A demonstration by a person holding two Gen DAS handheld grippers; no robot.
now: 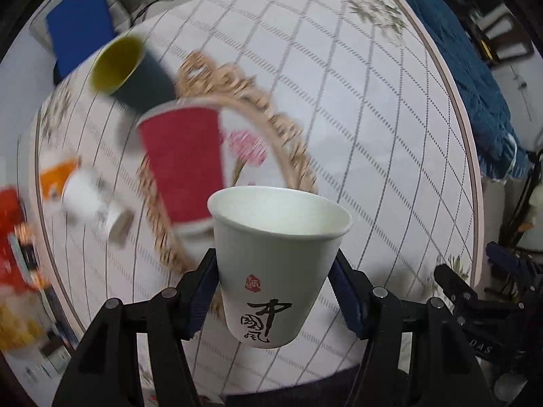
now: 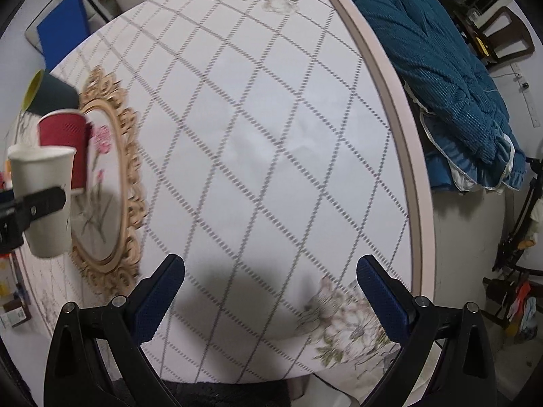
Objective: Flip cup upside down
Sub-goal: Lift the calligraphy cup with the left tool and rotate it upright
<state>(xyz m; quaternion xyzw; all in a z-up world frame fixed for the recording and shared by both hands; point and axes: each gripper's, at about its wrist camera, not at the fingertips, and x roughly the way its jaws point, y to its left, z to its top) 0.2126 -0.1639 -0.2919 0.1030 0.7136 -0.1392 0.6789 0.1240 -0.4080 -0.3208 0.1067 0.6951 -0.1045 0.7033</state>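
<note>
The left gripper (image 1: 275, 291) is clamped on the white paper cup (image 1: 276, 264), blue pads pressing its lower wall from both sides, mouth up and lifted clear above the table (image 1: 373, 135). Thin paper like this is probably light and easily crushed, so a gentle hold low on the wall seems wisest. Black brush calligraphy and a red seal mark its side; I cannot read them with certainty. Beyond stand a red cup (image 1: 183, 162) and a dark cup (image 1: 135, 71). The right gripper (image 2: 271, 291) hangs apart, holding nothing.
</note>
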